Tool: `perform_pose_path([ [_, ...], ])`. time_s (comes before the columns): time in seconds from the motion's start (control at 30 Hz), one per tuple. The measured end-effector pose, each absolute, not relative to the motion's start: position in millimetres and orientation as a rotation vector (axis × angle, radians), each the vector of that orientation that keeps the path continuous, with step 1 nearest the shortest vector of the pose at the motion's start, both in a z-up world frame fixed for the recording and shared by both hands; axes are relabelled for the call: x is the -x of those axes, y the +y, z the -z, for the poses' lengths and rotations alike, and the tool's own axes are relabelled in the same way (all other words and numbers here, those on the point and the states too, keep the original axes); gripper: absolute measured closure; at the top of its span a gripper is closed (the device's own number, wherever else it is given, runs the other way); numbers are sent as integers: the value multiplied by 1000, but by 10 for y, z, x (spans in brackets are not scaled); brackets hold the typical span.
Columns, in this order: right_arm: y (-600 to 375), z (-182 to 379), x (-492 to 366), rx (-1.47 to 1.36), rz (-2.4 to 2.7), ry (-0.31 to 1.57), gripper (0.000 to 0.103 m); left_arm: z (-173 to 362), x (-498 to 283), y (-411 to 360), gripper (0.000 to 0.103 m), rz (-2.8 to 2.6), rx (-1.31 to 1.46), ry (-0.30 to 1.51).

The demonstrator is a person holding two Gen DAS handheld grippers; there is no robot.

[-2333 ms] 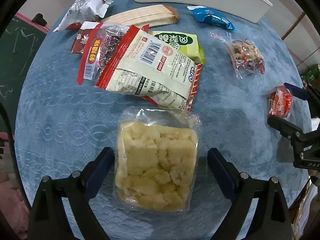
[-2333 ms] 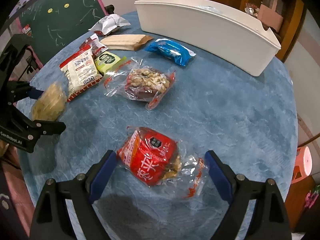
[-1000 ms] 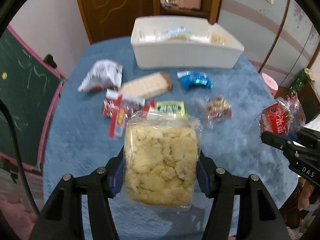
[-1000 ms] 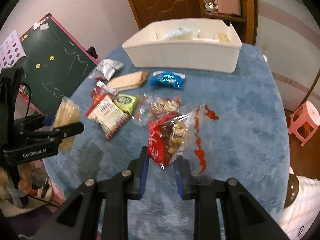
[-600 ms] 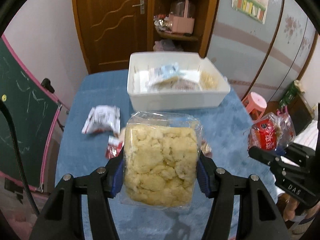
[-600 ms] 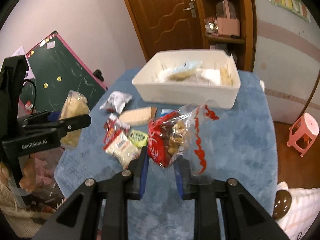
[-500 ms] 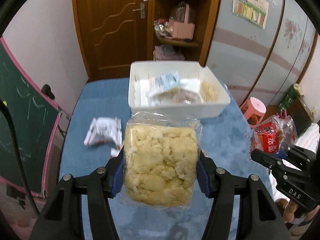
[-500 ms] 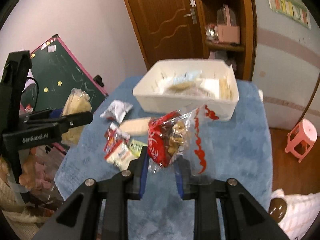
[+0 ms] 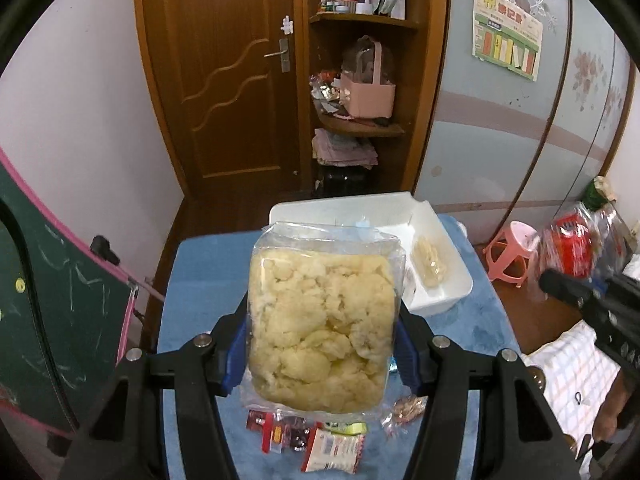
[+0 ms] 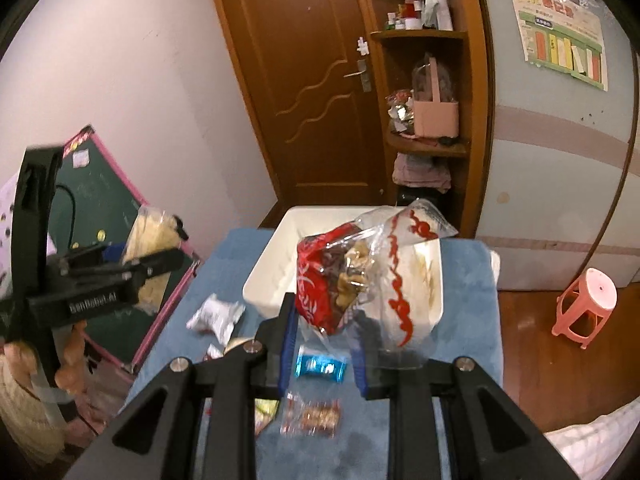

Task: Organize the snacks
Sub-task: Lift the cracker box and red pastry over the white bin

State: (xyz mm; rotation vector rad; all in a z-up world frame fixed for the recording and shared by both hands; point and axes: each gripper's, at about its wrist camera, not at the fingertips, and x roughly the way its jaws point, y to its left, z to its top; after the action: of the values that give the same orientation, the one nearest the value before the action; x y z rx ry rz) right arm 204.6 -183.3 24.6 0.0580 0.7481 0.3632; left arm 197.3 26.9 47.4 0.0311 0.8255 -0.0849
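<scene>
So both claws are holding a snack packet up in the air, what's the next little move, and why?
Probably carry both forward over the white bin and lower them in. The left gripper clamps the pale puffed-snack pack, the right gripper pinches the red nut bag; both hang above the blue table, short of the bin that already holds snacks.

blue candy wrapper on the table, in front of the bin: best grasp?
Take the blue candy wrapper across its short width at the middle, coming straight down from above. It lies flat on the blue tablecloth, long axis sideways in the right wrist view, clear of the nut packet nearer the camera. Both hand-held grippers are full now, so probably after the drop.
</scene>
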Motion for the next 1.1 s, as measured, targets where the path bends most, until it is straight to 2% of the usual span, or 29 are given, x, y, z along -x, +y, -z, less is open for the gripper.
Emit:
perform_pose_path([
  [0.17,-1905,-467,-2479,-63,-304,744,79,-744,-2233,187,44,73,-66,769],
  [0.33,-1901,-449,-2854,-41,-250,766,79,-810,-2630,130,44,29,-94,726],
  [0.7,-1776,70,-3446,-18,-198,890,79,-86,-3460,132,44,30,-59,881],
  [1.0,-1668,523,-3686,-19,-185,985,78,315,-3683,106,44,32,-32,950],
  [1.03,-1649,554,-3704,-6,-172,993,78,346,-3695,108,43,32,-31,958],
  [1.07,-1638,581,-3720,0,-165,1004,78,374,-3716,119,38,39,-27,972],
  [1.1,-1632,598,-3732,0,-163,1011,78,399,-3713,119,26,47,-20,984],
])
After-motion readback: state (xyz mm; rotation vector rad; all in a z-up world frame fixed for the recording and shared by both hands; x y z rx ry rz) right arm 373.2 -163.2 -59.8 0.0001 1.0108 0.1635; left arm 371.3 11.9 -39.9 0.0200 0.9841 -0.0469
